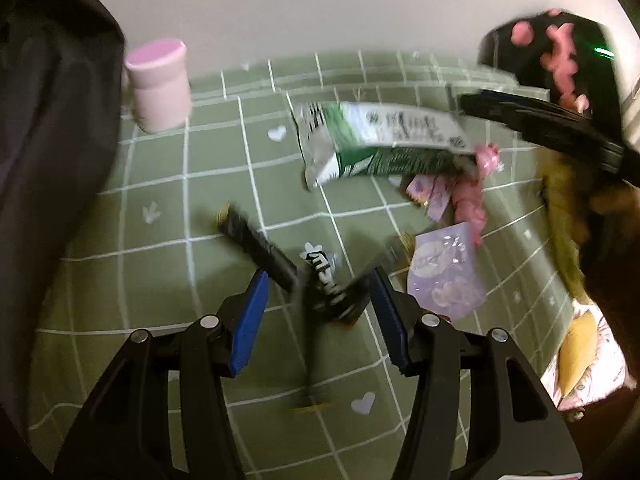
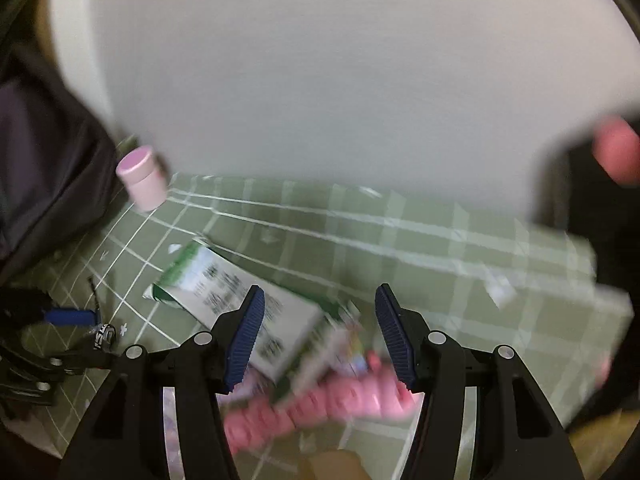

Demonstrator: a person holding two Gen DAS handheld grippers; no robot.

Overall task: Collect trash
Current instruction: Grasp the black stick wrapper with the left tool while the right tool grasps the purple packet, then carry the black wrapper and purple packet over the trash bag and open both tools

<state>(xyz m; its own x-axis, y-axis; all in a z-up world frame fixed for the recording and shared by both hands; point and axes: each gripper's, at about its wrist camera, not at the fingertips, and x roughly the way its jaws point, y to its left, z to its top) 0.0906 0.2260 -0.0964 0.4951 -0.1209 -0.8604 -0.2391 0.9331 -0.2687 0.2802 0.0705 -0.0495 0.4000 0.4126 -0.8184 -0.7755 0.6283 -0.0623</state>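
A flattened green and white carton [image 1: 380,140] lies on the green checked tablecloth [image 1: 160,208]. My right gripper [image 1: 480,108] reaches to its right end. In the right wrist view that gripper [image 2: 320,290] stands open over the carton [image 2: 240,296] and a bumpy pink piece [image 2: 320,404], both blurred. My left gripper [image 1: 320,272] is open low over a crumpled black wrapper with white print [image 1: 320,276]; its pads do not press it. A purple wrapper [image 1: 444,272] lies just right of it. The left gripper's fingers [image 2: 68,316] show at the far left.
A pink lidded cup [image 1: 160,88] stands at the back left by a dark cloth mass [image 1: 52,120]. A black bag with pink shapes [image 1: 560,52] sits at the back right. Small pink wrappers [image 1: 432,196] and a yellow item [image 1: 576,352] lie to the right.
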